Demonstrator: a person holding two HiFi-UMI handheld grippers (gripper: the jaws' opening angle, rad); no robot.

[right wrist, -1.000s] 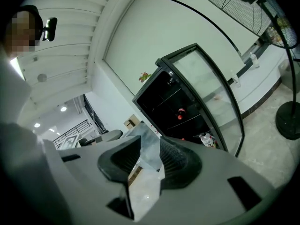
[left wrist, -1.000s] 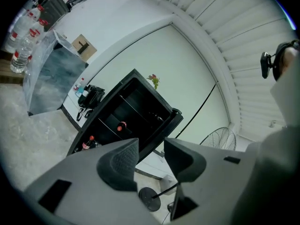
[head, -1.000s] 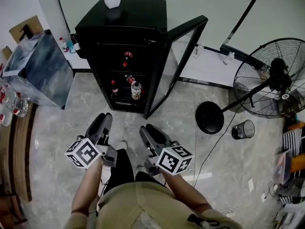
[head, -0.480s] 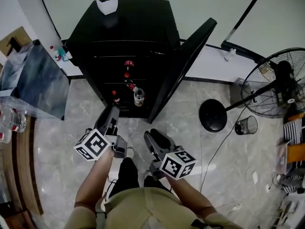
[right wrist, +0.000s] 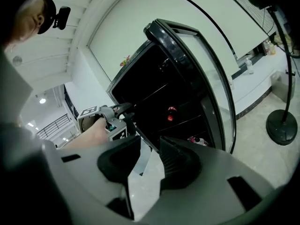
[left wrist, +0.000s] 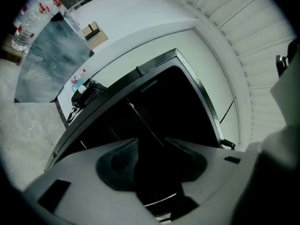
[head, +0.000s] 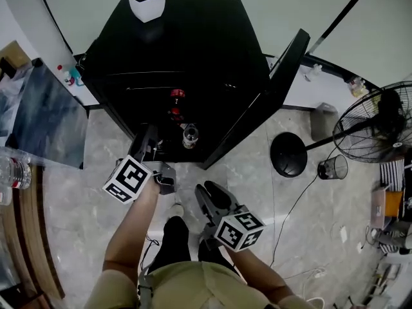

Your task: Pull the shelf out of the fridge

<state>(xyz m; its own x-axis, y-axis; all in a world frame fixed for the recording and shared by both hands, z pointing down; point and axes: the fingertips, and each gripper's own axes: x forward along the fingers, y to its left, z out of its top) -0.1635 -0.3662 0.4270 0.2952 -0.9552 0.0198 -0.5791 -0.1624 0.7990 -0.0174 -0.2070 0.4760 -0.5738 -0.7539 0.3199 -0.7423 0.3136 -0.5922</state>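
Step in hand: approach to the shelf, no grasp made yet. Left claw (head: 147, 139) was reaching into the mouth of the black fridge (head: 187, 37), its jaws opening wide with nothing between them, only the dark interior directly ahead. Right claw (head: 206, 192) hung back behind and to the right of the left claw, low over the floor, jaws partly apart and empty. The glass door (head: 273, 98) stood swung open ahead and to the right of the right claw. The wire shelf (right wrist: 187, 121) was seated inside the fridge, ahead of the left claw, with a red-capped bottle (right wrist: 171, 117) resting on it; which shelf the left claw was lined up with could not be made out in the dark. Judgement: the next move calls for bringing the wide jaws onto the shelf's front edge, closing, then drawing it straight back and level so the bottles do not roll.
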